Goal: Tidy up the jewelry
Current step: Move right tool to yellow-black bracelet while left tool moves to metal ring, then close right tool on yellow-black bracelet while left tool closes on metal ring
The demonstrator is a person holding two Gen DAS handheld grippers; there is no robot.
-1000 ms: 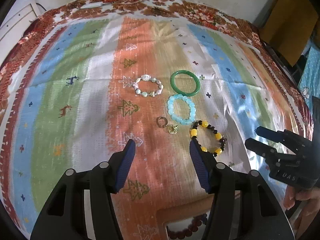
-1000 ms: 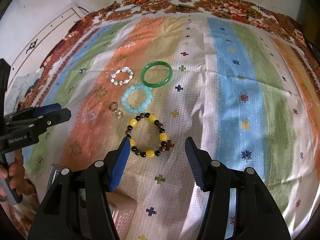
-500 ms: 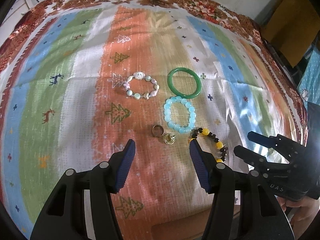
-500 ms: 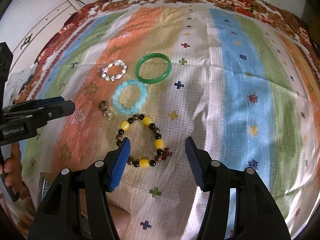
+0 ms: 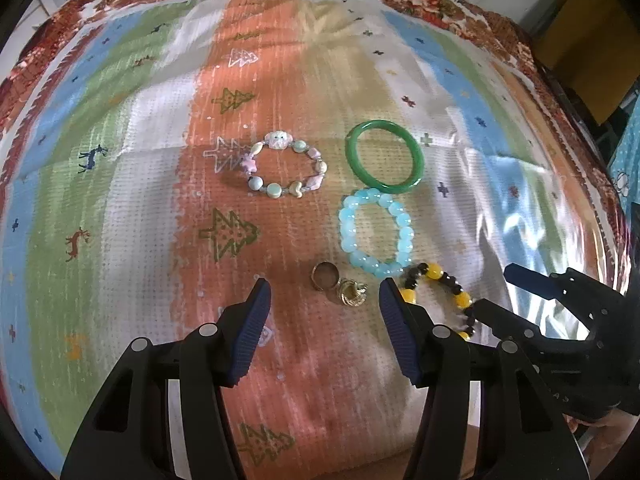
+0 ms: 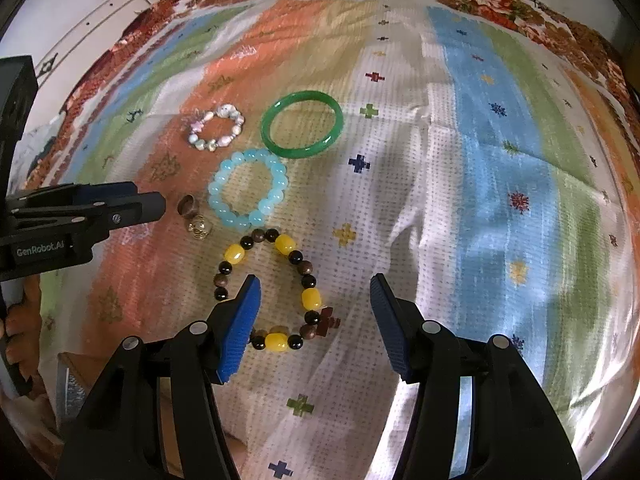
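Observation:
Jewelry lies on a striped tablecloth. A green bangle (image 5: pixel 384 156) (image 6: pixel 302 124), a pale shell-bead bracelet (image 5: pixel 284 170) (image 6: pixel 217 128), a light blue bead bracelet (image 5: pixel 375 236) (image 6: pixel 248 188), a brown ring (image 5: pixel 324 276) (image 6: pixel 187 205), a gold ring (image 5: pixel 352 293) (image 6: pixel 199 229) and a yellow-and-black bead bracelet (image 5: pixel 436 296) (image 6: pixel 272 288). My left gripper (image 5: pixel 324 312) is open and empty, just short of the two rings. My right gripper (image 6: pixel 314 308) is open and empty over the yellow-and-black bracelet.
The tablecloth (image 6: pixel 480 160) covers the whole table, with a floral border at the far edge. A box corner (image 6: pixel 72 376) shows at the near left in the right wrist view. A yellow-brown chair (image 5: pixel 588 28) stands beyond the table's right side.
Both grippers have moved forward toward the jewelry. The left now points at the rings and the right is over the yellow-and-black bracelet. Both stay open.

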